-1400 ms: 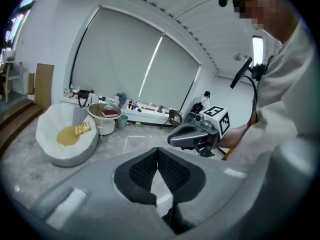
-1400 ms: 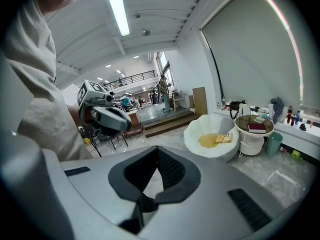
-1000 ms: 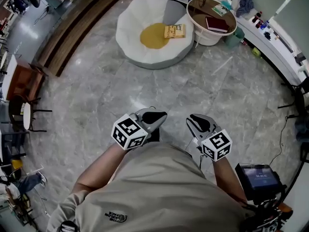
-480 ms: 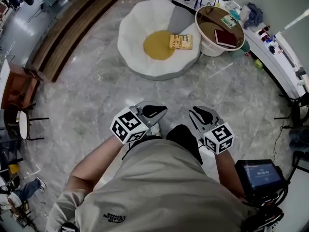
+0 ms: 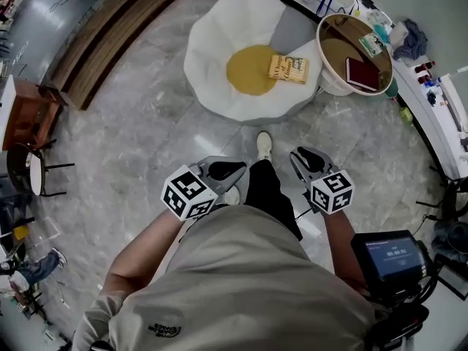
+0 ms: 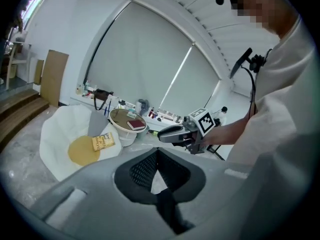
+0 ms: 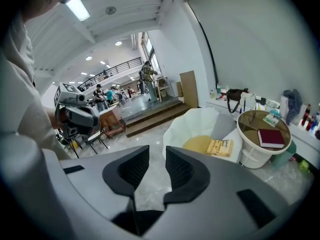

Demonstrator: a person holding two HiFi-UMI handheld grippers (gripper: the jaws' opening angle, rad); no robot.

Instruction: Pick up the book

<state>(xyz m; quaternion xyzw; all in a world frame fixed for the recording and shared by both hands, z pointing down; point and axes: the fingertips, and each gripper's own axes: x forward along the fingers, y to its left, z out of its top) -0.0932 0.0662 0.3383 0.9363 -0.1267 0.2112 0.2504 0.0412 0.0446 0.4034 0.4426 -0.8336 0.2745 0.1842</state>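
So this is really just the approach bit, nothing's been grabbed yet. The left gripper (image 5: 232,170) has its tips pinched together on nothing, and the right gripper (image 5: 301,155) has a narrow gap that's opening, nothing in it either. Both are held out in front of the person's waist, well apart from anything you'd pick up. There are actually two candidates: a yellow book (image 5: 288,69) lying flat on the white chair (image 5: 212,50), partly on the yellow cushion (image 5: 248,70) and partly off its right edge, and a dark red book (image 5: 363,73) flat on the round table (image 5: 340,50) just beside the chair. I can't tell which one the task means, though the yellow one is nearer and more in line with both grippers. My take on doing this well: close the distance across the floor (image 5: 146,137) first, then commit to one gripper. The right one looks like the natural pick since it's already parting. Get the jaws properly wide before coming down, because a flat book gives you nothing to bite unless a pad gets under an edge. The bit hanging off the cushion is probably the easiest place to slip under. I'd come in low and shallow and keep the other gripper out of the way.
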